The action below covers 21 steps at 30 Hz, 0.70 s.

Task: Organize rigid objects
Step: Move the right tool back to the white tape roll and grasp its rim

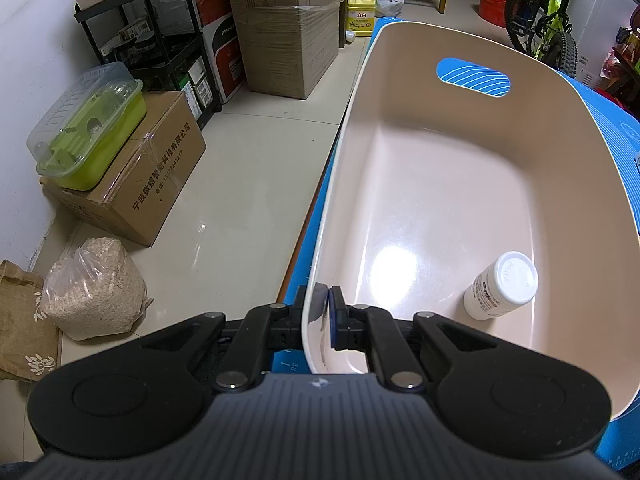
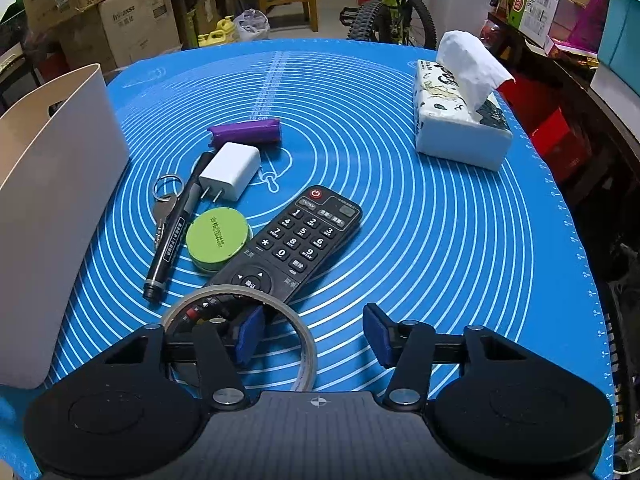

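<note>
Blue ringed mat, cluttered storeroom behind. My left gripper is clamped on the near rim of the beige bin, white bottle inside. My right gripper, jaws apart, straddles the tape roll's band; remote, green tin, marker crowd beyond.

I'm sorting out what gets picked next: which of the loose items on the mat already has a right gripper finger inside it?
The tape roll: the right gripper has one finger inside its ring.
</note>
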### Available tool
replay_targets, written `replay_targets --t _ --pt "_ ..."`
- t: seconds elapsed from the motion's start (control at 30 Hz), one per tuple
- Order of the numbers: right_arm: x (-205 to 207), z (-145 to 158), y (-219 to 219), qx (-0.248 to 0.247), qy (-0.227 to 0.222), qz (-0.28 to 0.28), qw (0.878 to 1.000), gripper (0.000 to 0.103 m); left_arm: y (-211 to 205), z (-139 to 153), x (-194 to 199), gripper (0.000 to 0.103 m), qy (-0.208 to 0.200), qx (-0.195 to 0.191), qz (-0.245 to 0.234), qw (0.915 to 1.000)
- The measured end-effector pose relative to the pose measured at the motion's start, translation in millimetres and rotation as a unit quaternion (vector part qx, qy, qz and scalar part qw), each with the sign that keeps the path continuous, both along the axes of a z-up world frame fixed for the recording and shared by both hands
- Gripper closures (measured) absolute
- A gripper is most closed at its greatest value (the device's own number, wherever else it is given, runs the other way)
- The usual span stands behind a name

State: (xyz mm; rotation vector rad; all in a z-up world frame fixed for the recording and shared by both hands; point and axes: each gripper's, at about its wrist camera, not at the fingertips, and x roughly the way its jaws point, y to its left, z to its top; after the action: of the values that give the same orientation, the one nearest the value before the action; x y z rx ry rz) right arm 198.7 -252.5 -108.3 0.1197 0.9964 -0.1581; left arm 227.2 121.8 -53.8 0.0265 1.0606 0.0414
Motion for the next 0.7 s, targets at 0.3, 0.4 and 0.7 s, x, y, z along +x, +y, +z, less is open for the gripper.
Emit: replay_targets --t 0.3,0.4,0.7 --pt "-0.6 -2.5 -7.4 0.056 -0.016 0.006 0.998 0.055 -0.5 0.1 -0.2 0.092 0.000 0.000 0.000 1.0000" --pt "-0.7 -3.0 -10.4 0.079 -0.019 0.007 0.997 0.067 -0.3 0.2 -0.1 0.092 0.000 0.001 0.000 1.0000" --pt "-6.3 0.0 -1.8 0.076 -0.028 0.028 0.996 0.084 0.4 0.0 -0.1 0.092 0.000 0.000 0.000 1.0000"
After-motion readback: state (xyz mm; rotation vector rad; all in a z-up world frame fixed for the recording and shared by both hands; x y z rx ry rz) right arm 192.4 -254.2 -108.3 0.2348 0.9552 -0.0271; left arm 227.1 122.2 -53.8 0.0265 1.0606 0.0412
